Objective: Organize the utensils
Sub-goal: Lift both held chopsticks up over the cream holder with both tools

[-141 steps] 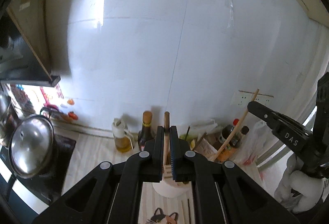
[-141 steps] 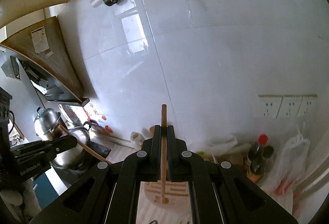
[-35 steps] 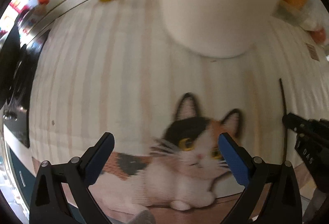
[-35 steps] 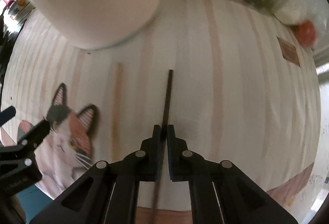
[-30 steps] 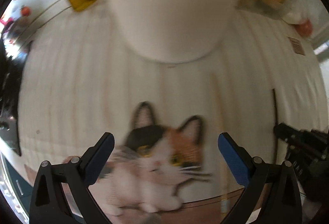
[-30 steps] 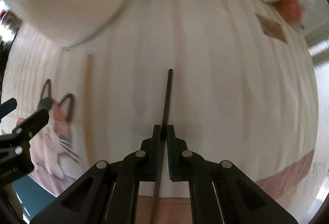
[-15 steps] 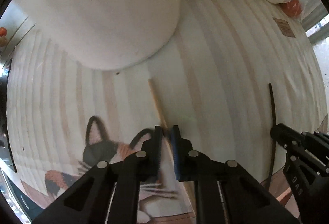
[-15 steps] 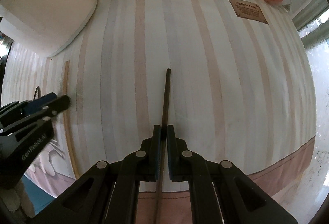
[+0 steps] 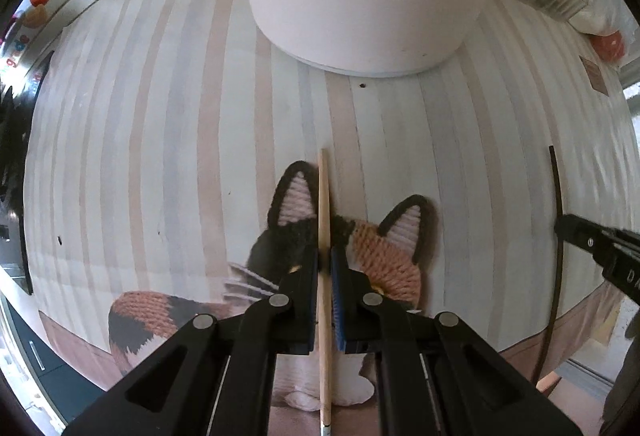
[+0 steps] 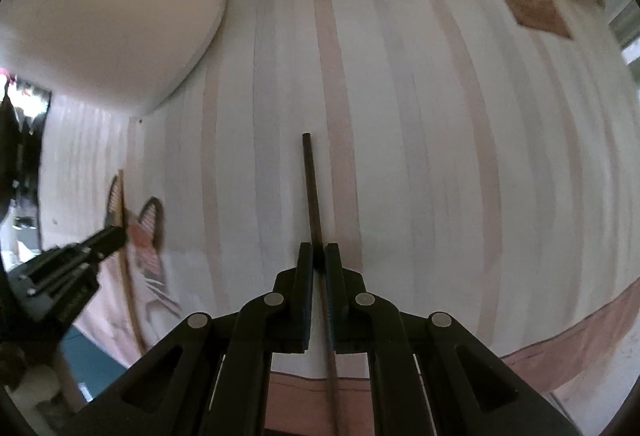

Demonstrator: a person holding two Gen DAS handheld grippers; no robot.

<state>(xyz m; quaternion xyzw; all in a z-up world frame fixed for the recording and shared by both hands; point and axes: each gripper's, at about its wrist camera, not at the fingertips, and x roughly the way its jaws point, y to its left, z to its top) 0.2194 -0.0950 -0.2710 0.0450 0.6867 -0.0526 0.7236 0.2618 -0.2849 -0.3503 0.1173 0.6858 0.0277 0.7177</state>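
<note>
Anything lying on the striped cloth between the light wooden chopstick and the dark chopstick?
In the left wrist view, only the cat-shaped knitted mat's right ear and bare striped cloth lie between the light wooden chopstick and the dark chopstick.

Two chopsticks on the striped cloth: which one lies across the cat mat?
The light wooden chopstick, clamped in the left gripper, crosses the cat mat. The dark chopstick, in the right gripper, lies only on the striped cloth.

2 wrist fisheyes, facing steeply down, close above striped mat (image 9: 160, 139), shared
</note>
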